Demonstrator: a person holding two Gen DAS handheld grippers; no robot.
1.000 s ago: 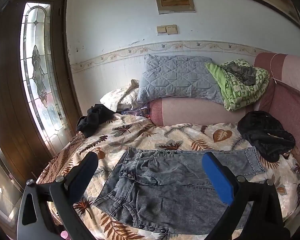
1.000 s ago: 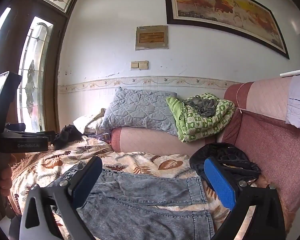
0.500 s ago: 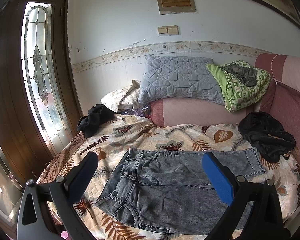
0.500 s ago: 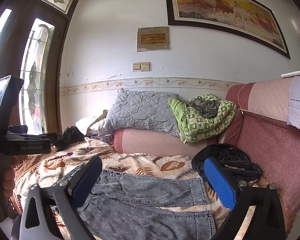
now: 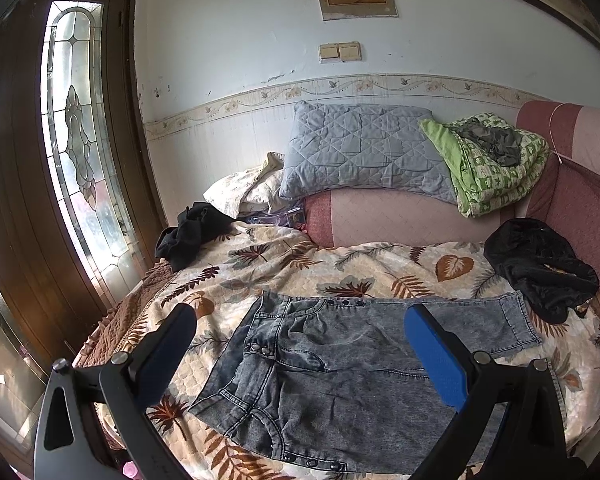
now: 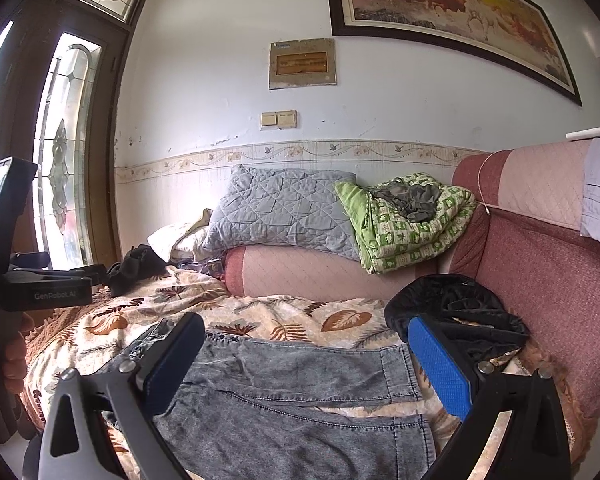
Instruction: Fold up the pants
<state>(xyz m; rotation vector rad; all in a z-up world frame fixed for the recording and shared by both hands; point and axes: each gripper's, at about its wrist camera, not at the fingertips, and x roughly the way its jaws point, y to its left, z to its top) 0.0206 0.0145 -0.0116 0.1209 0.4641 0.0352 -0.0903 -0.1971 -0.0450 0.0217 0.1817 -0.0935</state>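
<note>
Both the left gripper (image 5: 300,344) and right gripper (image 6: 304,356) are hovering released above the pants (image 5: 340,368); a black garment (image 5: 540,268) is lying just beside the leg hem

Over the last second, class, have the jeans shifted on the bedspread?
No. In the left wrist view the jeans keep the same place against the leaf print of the bedspread; only the camera has drifted slightly.

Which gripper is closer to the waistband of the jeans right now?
Left. The left gripper hangs open over the waistband end of the jeans; the right gripper, also open, is over the leg cuffs.
</note>
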